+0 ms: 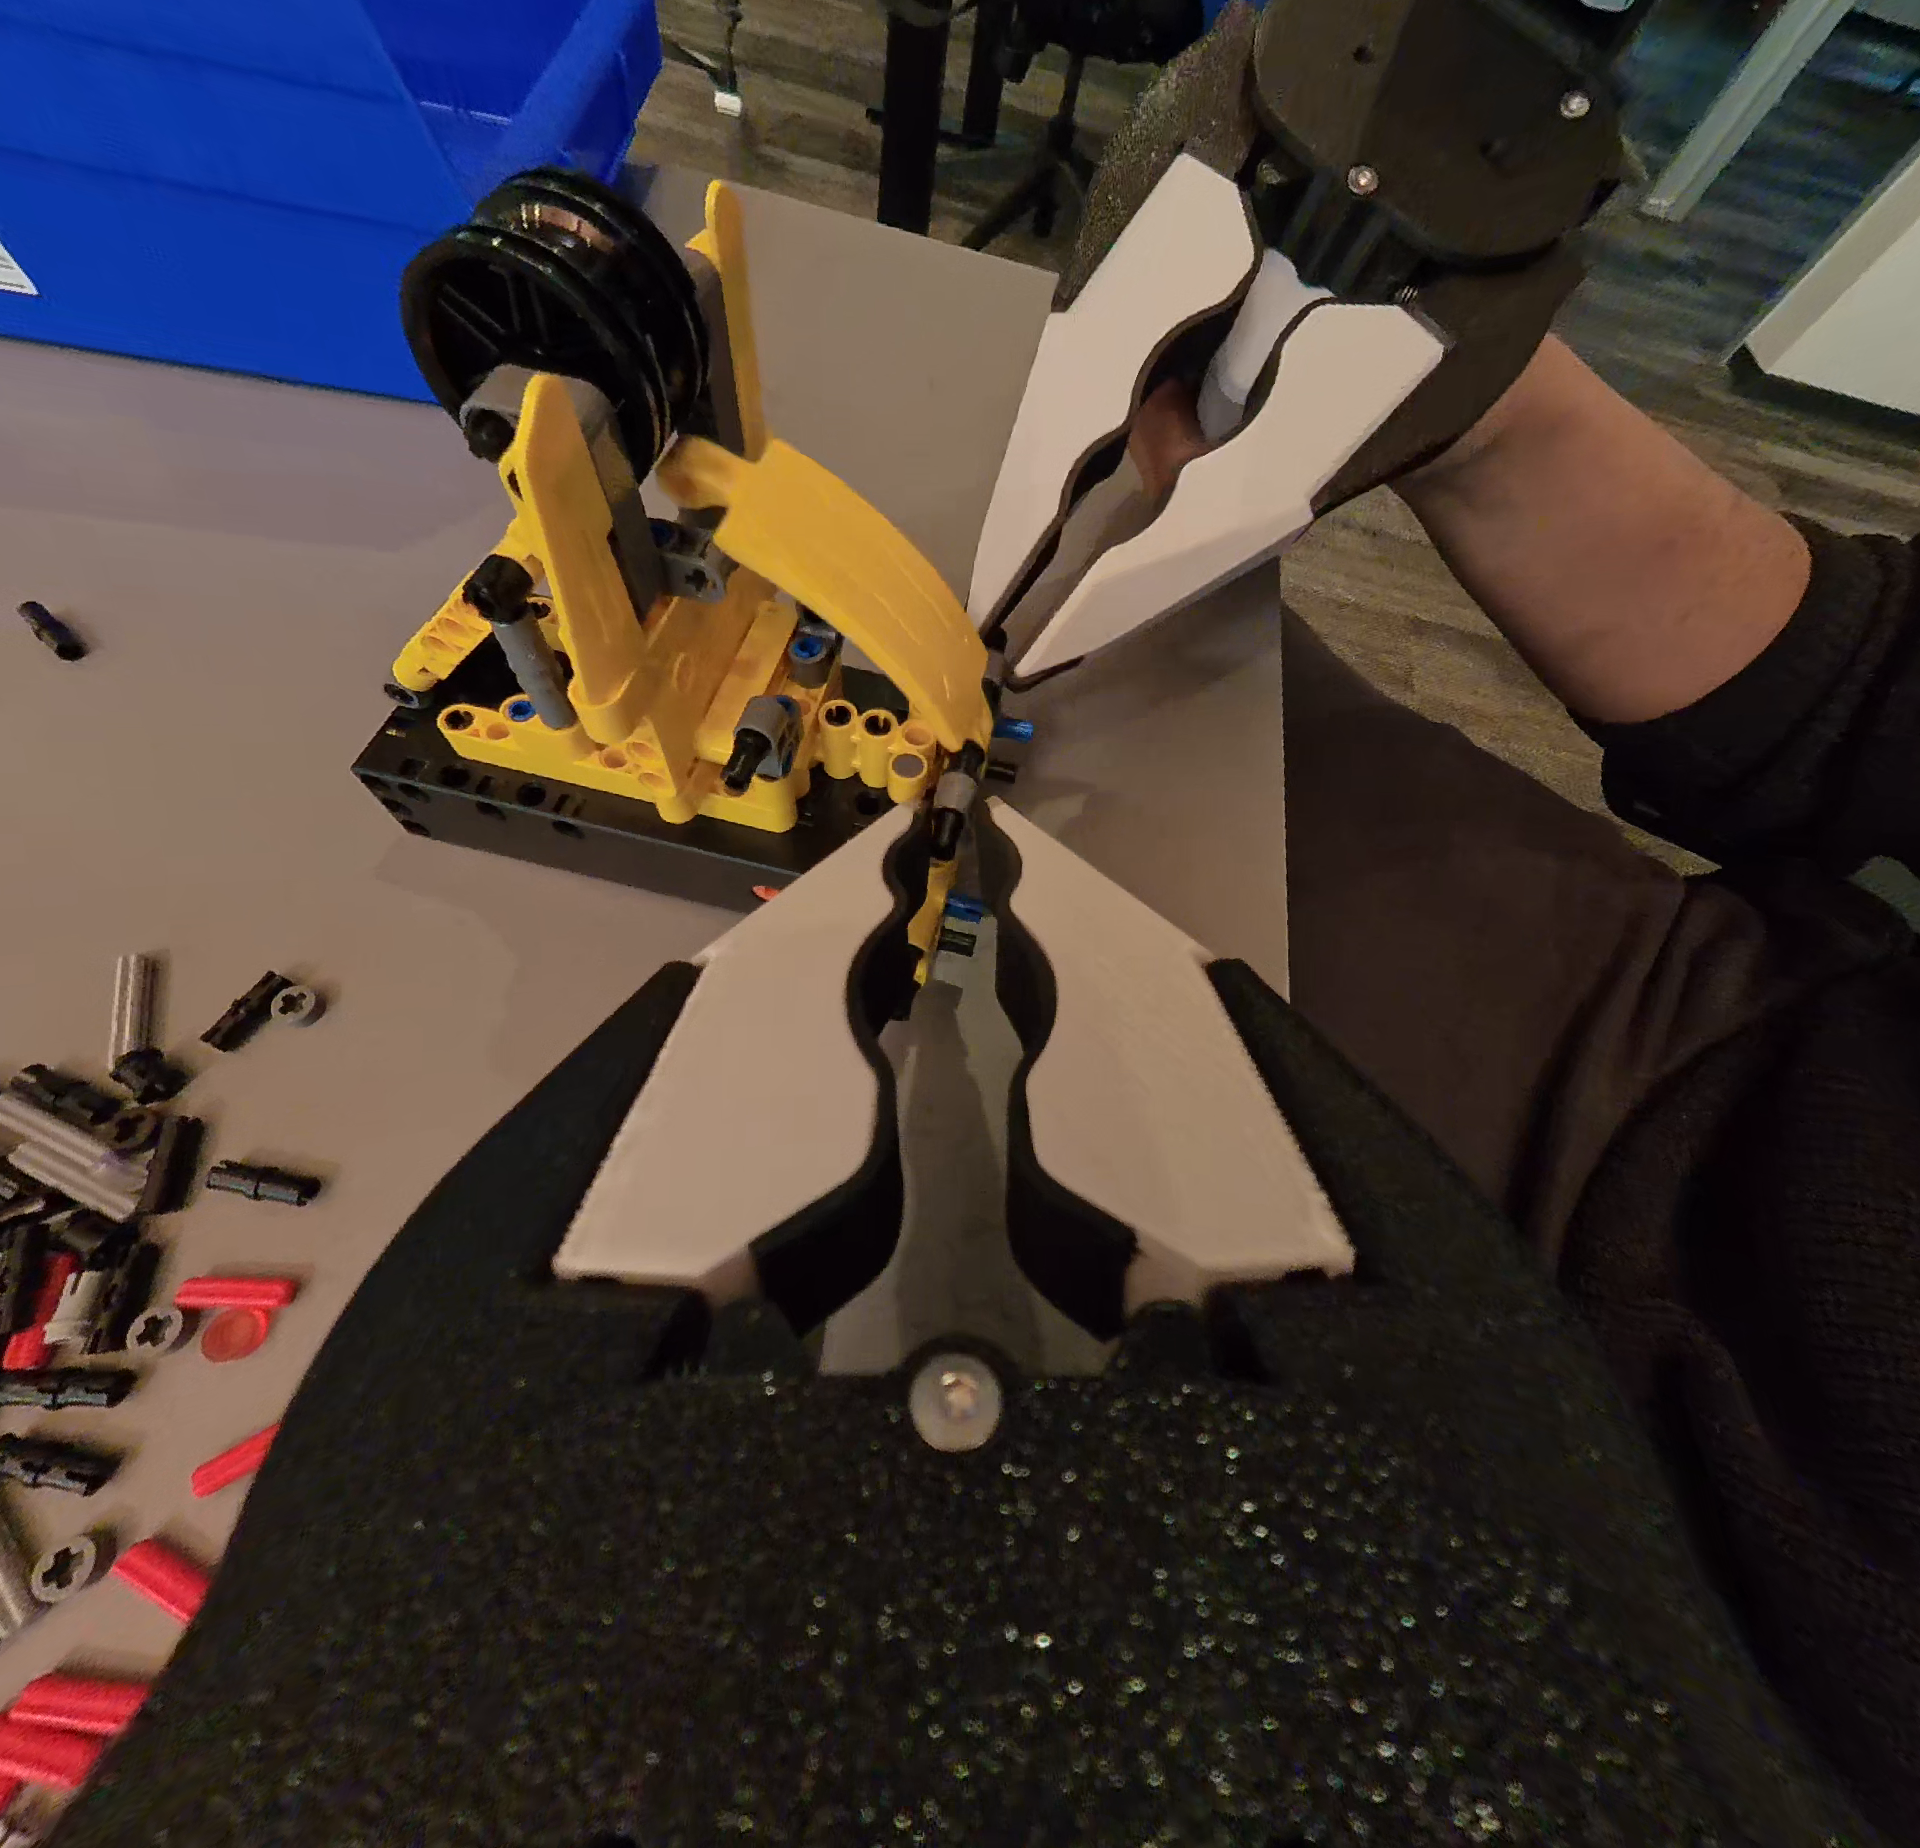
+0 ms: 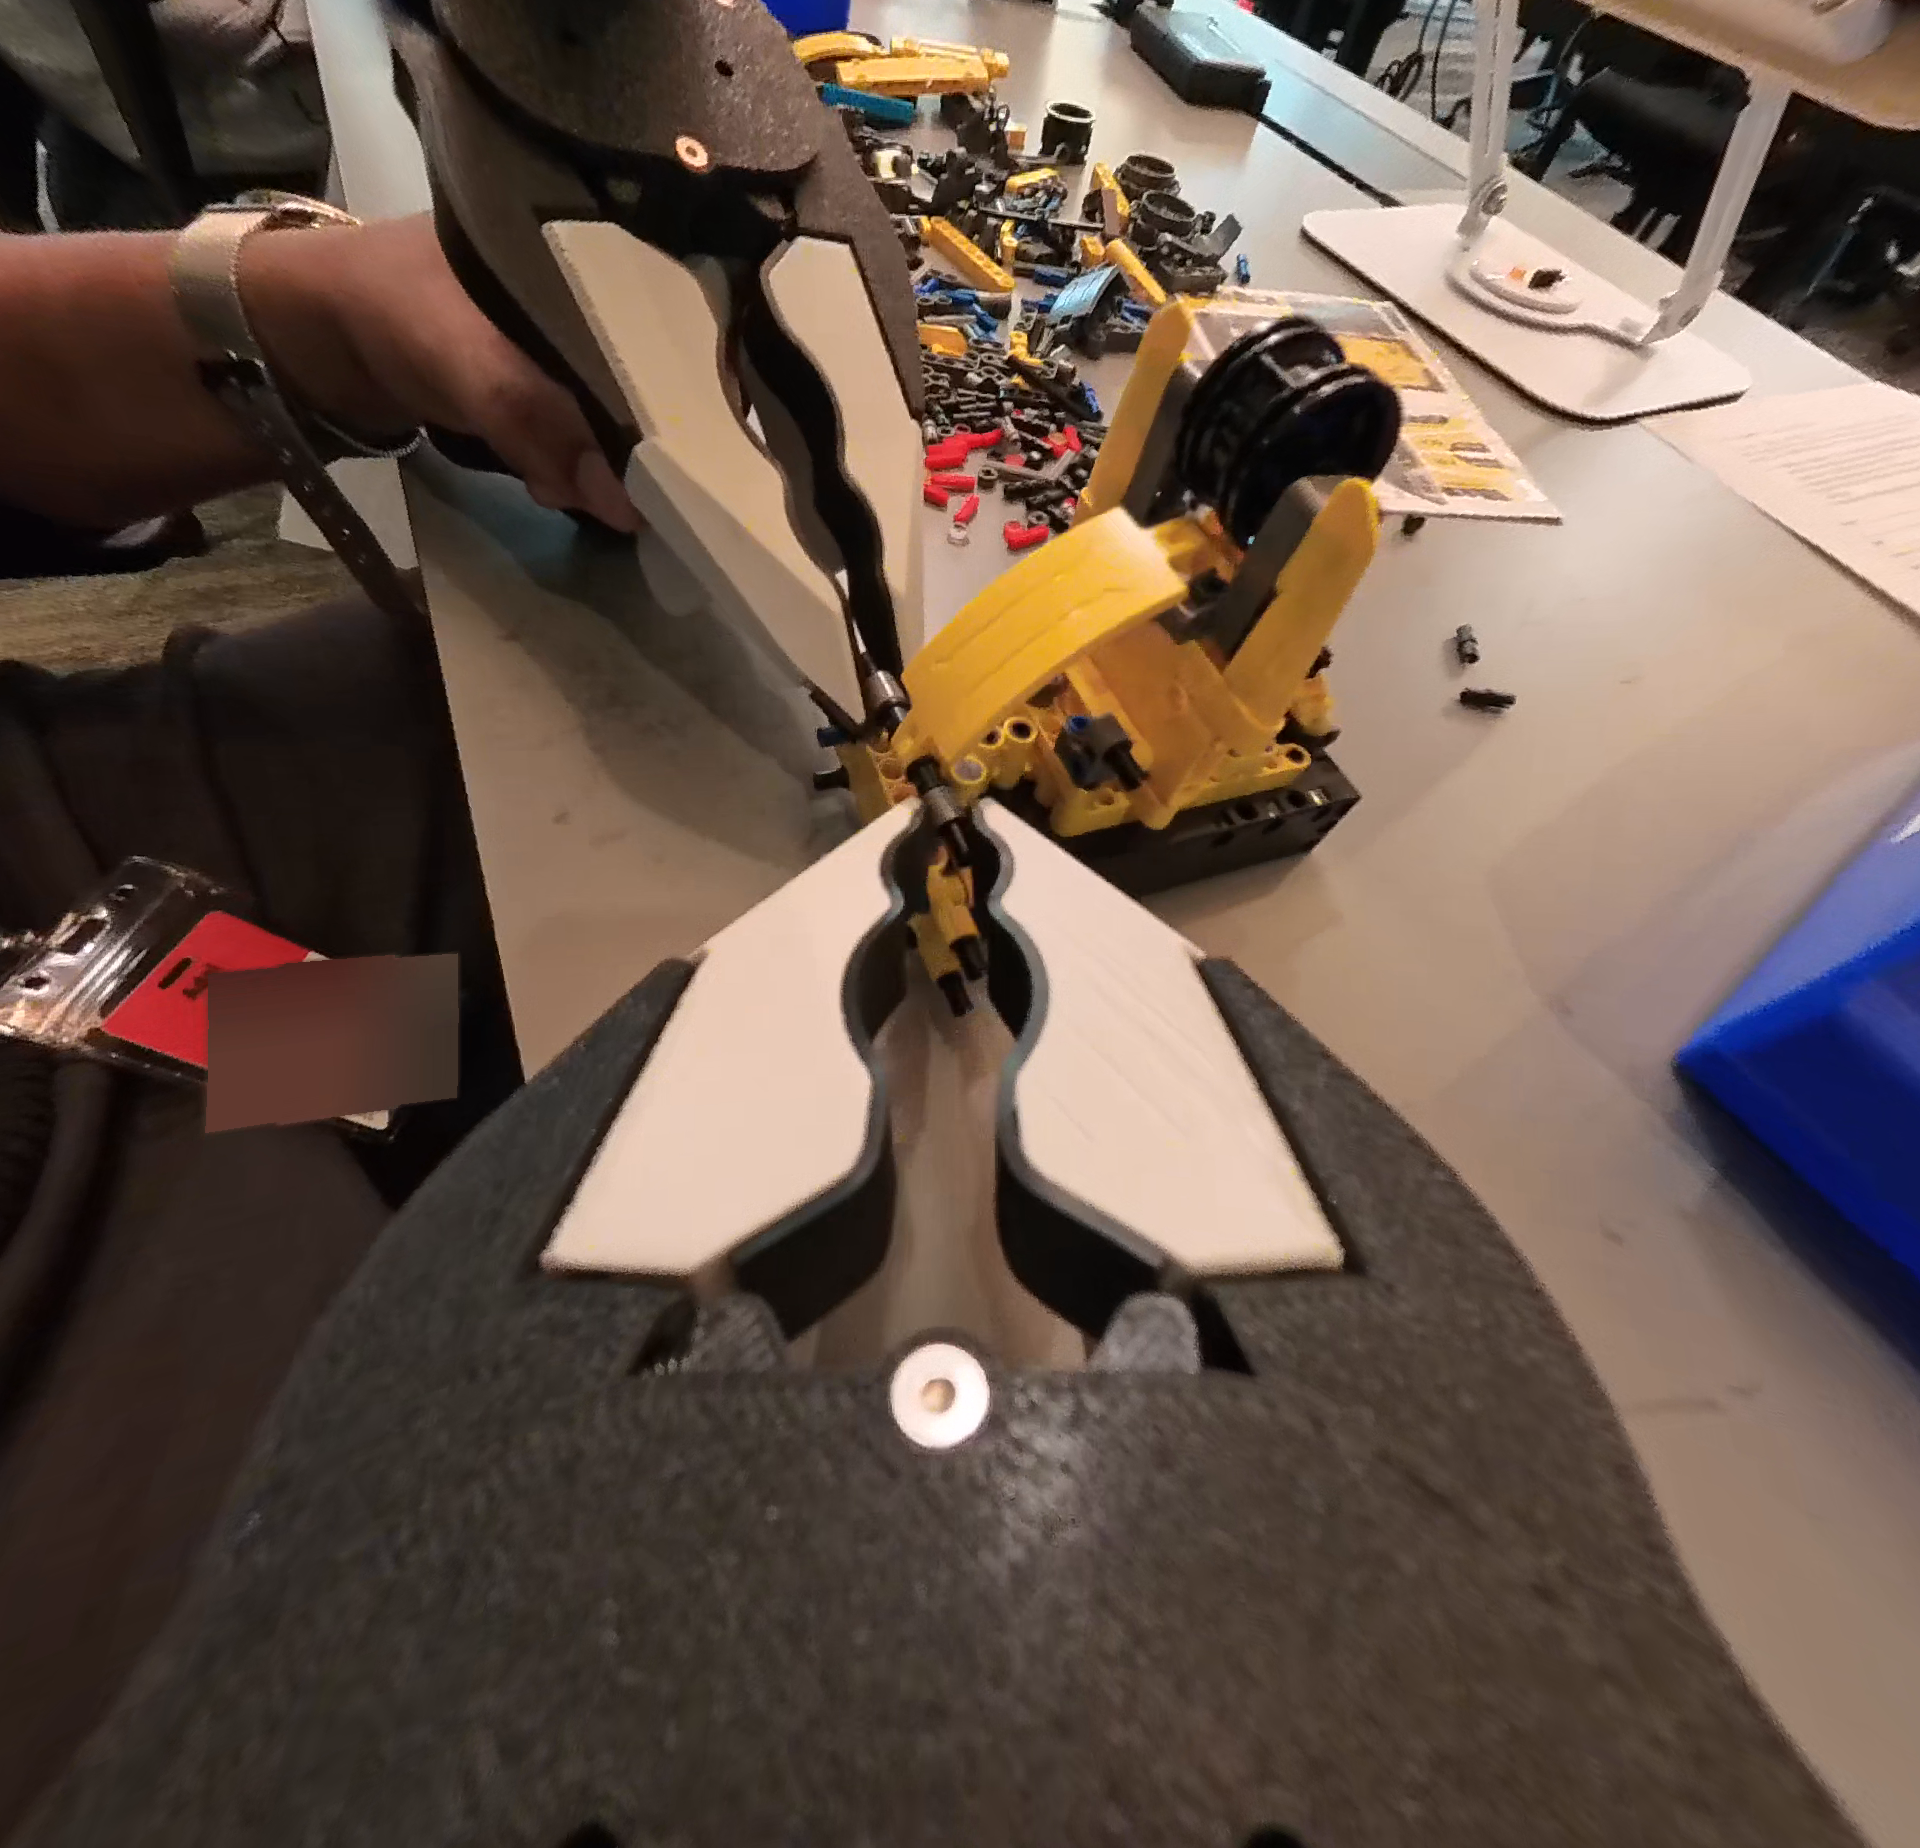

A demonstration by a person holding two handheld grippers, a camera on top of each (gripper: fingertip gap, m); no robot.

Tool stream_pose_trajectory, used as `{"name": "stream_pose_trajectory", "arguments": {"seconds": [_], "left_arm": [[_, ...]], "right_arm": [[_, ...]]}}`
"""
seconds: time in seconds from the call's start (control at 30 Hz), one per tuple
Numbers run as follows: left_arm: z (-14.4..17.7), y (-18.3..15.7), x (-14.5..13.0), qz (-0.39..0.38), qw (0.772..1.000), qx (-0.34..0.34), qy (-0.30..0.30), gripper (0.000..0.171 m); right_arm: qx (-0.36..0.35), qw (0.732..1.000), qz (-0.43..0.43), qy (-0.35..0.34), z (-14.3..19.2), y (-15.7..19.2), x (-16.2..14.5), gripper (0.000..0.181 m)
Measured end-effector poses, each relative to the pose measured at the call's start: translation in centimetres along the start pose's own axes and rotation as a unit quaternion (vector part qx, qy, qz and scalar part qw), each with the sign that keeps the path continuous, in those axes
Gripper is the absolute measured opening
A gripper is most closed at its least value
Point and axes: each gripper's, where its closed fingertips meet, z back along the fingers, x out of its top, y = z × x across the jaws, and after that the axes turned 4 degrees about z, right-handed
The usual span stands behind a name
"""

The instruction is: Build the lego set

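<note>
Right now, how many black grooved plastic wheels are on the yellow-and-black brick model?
1: black grooved plastic wheel atop the yellow-and-black brick model, between upright yellow panels; others may be hidden.

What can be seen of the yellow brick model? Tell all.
The yellow brick model stands upright on the grey table: a plastic build of studless beams on a black base, with a black pulley wheel on top and a curved yellow panel. Both hand-held grippers, left and right, pinch parts at its near corner.

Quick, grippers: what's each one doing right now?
Left gripper: shut on the model's black-and-grey pin.
Right gripper: shut on another pin there.
</note>
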Motion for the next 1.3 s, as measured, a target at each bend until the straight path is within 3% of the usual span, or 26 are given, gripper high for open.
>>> {"name": "stream_pose_trajectory", "arguments": {"seconds": [0.63,0.83,1.3], "left_arm": [[0.1,0.4,-0.4,0.018,1.000,0.005,0.008,0.014],[0.9,0.3,0.6,0.029,0.999,-0.012,-0.029,0.016],[0.3,0.5,-0.1,0.006,1.000,0.016,-0.002,0.007]], "right_arm": [[-0.004,1.000,0.009,0.016,-0.4,0.0,-0.5,0.006],[-0.008,1.000,0.017,0.022,-0.5,0.0,-0.5,0.006],[-0.018,0.999,0.035,0.026,-0.5,-0.1,-0.5,0.006]]}}
